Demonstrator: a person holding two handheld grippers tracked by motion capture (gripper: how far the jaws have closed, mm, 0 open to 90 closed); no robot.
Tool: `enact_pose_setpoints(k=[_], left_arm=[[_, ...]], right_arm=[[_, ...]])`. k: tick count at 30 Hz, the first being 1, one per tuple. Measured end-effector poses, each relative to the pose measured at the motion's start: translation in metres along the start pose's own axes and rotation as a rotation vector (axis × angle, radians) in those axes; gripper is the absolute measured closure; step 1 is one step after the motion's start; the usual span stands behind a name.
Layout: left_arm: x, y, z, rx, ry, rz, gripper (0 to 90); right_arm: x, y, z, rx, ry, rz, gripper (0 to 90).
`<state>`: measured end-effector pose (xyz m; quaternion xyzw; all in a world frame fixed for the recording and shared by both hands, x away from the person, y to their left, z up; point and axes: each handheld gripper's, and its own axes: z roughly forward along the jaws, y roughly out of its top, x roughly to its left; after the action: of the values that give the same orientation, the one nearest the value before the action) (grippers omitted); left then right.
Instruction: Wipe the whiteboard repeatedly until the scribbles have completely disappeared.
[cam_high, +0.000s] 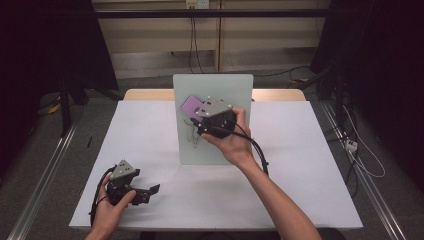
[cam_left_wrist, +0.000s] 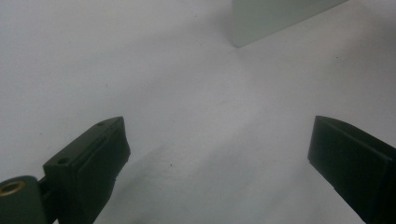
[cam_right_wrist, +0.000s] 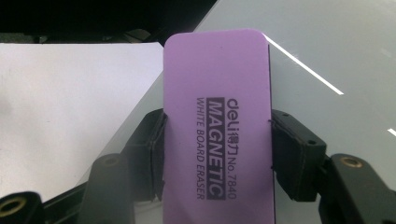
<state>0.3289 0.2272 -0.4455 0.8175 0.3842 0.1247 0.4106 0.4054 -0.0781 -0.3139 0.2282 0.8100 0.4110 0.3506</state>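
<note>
A purple magnetic whiteboard eraser (cam_right_wrist: 217, 121) is clamped between the jaws of my right gripper (cam_right_wrist: 217, 149), which is shut on its long sides. In the high view the right gripper (cam_high: 202, 116) presses the eraser (cam_high: 190, 105) flat against the upper left part of an upright pale grey whiteboard (cam_high: 235, 90). Thin dark pen strokes (cam_high: 191, 134) show on the board just below the eraser. My left gripper (cam_high: 150, 191) rests low near the table's front left corner, held in a hand. Its jaws stand wide open over bare white table (cam_left_wrist: 196, 116) with nothing between them.
The whiteboard stands upright at the middle back of the white table (cam_high: 310, 165); its lower corner (cam_left_wrist: 280, 18) shows ahead of the left gripper. A black cable (cam_high: 260, 152) trails from the right gripper along the forearm. Dark frames and floor cables surround the table.
</note>
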Motion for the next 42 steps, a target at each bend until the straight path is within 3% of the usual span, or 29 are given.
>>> enact_pose_setpoints(k=[10, 26, 29, 35, 42], left_arm=[[-0.001, 0.0, 0.0, -0.009, 0.001, 0.003, 5.1], [-0.002, 0.0, 0.0, -0.006, 0.0, 0.009, 5.1], [-0.003, 0.001, 0.0, 0.0, 0.0, 0.014, 5.1], [-0.002, 0.001, 0.001, 0.004, -0.001, 0.014, 5.1], [-0.002, 0.0, 0.001, -0.004, -0.001, 0.012, 5.1]], right_arm=[[0.02, -0.011, 0.01, 0.027, 0.035, -0.037, 41.7], [0.059, -0.042, 0.029, 0.098, 0.145, -0.069, 41.8], [0.065, -0.046, 0.032, 0.119, 0.167, -0.093, 41.8], [0.071, -0.052, 0.036, 0.144, 0.198, -0.095, 41.8], [0.068, -0.05, 0.034, 0.135, 0.202, -0.072, 41.8]])
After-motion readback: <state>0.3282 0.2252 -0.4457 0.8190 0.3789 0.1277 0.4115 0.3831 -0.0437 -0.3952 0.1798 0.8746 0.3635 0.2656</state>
